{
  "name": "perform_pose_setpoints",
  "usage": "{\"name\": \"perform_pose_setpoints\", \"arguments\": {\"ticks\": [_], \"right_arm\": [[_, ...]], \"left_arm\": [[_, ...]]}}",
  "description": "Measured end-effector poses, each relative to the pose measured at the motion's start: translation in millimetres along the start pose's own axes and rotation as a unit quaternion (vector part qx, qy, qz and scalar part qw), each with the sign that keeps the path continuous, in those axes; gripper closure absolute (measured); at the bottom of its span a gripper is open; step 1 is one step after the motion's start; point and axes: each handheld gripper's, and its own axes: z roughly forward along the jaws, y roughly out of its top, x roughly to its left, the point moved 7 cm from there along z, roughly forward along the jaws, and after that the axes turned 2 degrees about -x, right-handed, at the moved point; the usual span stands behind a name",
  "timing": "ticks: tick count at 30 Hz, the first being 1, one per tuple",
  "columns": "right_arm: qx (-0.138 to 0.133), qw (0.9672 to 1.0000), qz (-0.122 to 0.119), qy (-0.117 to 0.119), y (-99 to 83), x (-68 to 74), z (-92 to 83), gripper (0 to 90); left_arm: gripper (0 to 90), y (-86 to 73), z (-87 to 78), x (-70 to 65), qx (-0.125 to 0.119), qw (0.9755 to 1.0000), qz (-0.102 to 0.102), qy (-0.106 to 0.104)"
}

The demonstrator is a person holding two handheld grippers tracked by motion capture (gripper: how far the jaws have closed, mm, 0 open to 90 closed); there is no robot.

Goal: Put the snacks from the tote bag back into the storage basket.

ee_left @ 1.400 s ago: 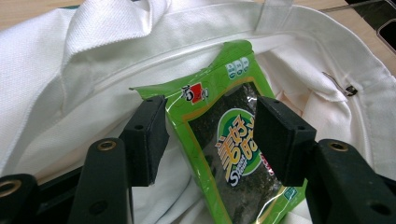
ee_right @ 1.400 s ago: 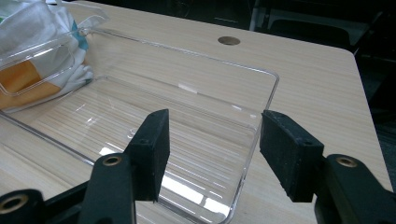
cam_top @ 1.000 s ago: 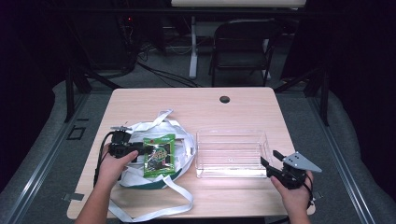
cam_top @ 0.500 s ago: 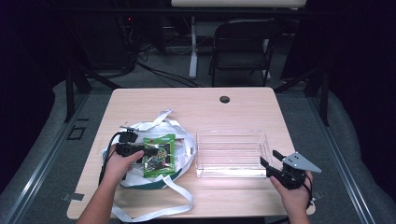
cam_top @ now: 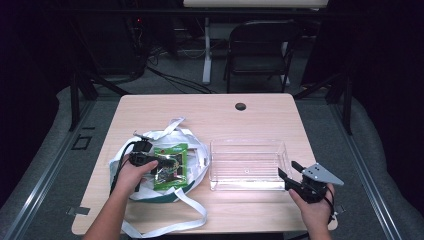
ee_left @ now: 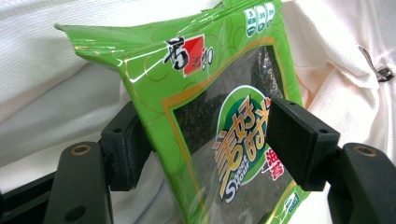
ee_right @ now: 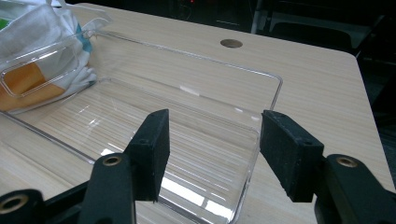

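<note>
Room: dark all round, only the counter (cam_top: 260, 120) lit from above.
Glare: white streaks on the clear tray (ee_right: 261, 140); shiny highlights on the green packet (ee_left: 205, 93).
Shadows: soft and short beneath the hands.
Focus: nearest black claw parts slightly soft; white cloth (ee_left: 56, 70) washed out.
Sharpness: high view grainy.

The green snack packet (ee_left: 219, 116) is glossy plastic film, crinkled at its sealed edge and catching the light. Beneath it the white bag (cam_top: 192, 150) is soft woven cloth, matt, with flat fabric straps. The tray (ee_right: 187, 112) is clear hard plastic, smooth and shiny. The worktop (cam_top: 200, 115) shows pale wood grain with a dull, smooth finish. The claw pads (ee_right: 289, 154) look like matt black plastic.
</note>
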Motion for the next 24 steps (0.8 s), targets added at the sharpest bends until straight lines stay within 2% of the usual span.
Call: {"name": "perform_pose_setpoints", "arguments": {"ticks": [9,24], "right_arm": [[-0.001,1.0,0.0,0.002,0.1,0.6,0.0,42.7],[-0.001,1.0,0.0,0.002,-0.2,1.0,0.8,42.7]], "left_arm": [[34.4,-0.6,4.4,-0.6,0.01,0.9998,0.002,-0.016],[50.9,-1.1,-8.3,-13.8,-0.007,0.998,0.038,-0.049]]}}
